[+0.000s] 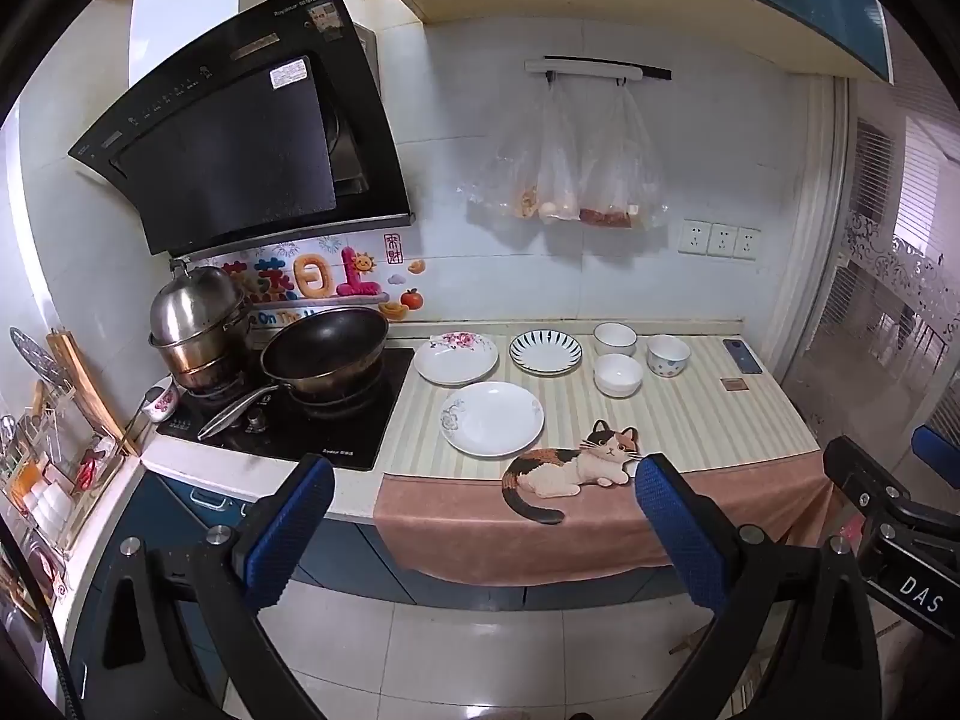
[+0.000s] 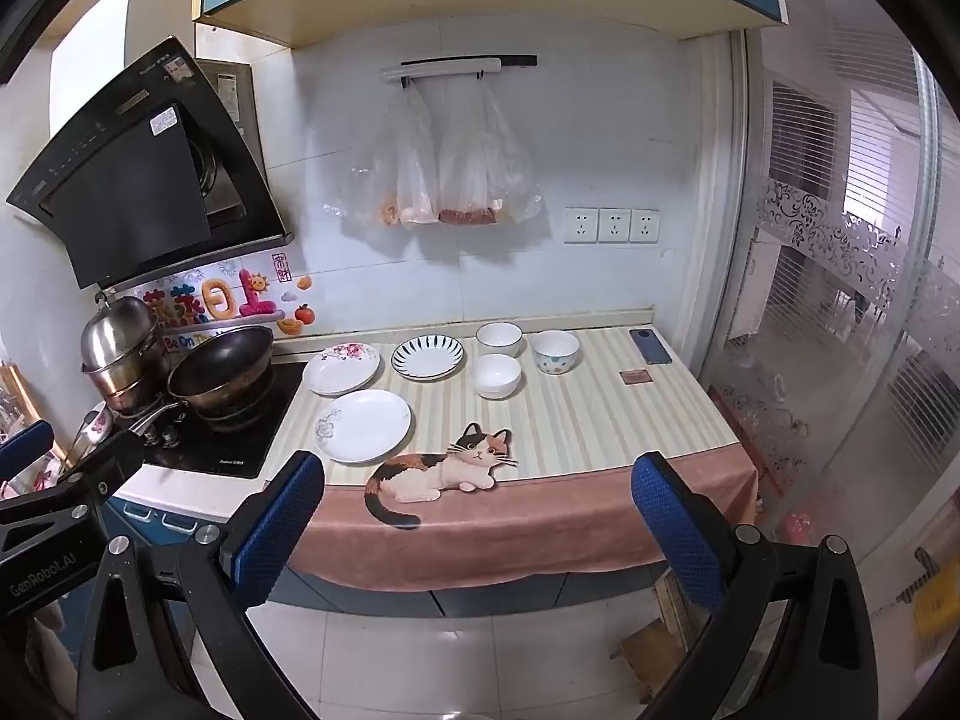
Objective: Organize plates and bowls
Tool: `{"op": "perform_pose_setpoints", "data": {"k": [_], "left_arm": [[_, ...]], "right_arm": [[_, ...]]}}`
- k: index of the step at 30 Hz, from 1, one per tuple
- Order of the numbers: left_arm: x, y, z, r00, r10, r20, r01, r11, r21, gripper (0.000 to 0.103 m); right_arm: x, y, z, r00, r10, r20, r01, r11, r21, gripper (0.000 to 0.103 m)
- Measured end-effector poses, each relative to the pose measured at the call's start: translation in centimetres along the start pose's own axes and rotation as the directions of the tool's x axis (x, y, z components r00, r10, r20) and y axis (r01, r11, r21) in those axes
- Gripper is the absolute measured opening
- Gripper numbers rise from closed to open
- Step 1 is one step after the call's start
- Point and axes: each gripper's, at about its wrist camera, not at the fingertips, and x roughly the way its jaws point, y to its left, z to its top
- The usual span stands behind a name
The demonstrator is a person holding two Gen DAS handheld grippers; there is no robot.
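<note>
Three plates lie on the striped counter mat (image 1: 690, 414): a large white plate (image 1: 492, 418) (image 2: 364, 425) at the front, a pink-flowered plate (image 1: 456, 357) (image 2: 342, 368) behind it, and a blue-striped plate (image 1: 545, 351) (image 2: 428, 356). To their right stand two white bowls (image 1: 615, 338) (image 1: 618, 375) (image 2: 498, 338) (image 2: 495, 375) and a dotted bowl (image 1: 668, 354) (image 2: 555, 351). My left gripper (image 1: 483, 471) and right gripper (image 2: 477, 468) are both open and empty, held well in front of the counter, above the floor.
A wok (image 1: 324, 351) and a steel pot (image 1: 195, 324) sit on the stove at left. A phone (image 1: 741, 355) and a small brown square (image 1: 734, 384) lie at the mat's right end. A dish rack (image 1: 54, 450) stands far left. A glass door (image 2: 840, 300) is at right.
</note>
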Motion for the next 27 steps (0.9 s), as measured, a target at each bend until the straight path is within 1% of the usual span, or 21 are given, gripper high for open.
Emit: {"op": "perform_pose_setpoints", "data": {"k": [9,27], "left_arm": [[0.25,-0.39,0.17,1.0,-0.003,-0.007,0.003,1.0,0.001,0.103],[-0.25,0.52,0.12,1.0,0.001,0.007,-0.001,1.0,-0.009,0.103]], "right_arm": [[-0.03,-0.18,0.23,1.0,0.003,-0.001,-0.003,1.0,0.006,0.103],[0.21,0.48,0.58,1.0,0.012,-0.006,-0.012,1.0,-0.004,0.103]]}}
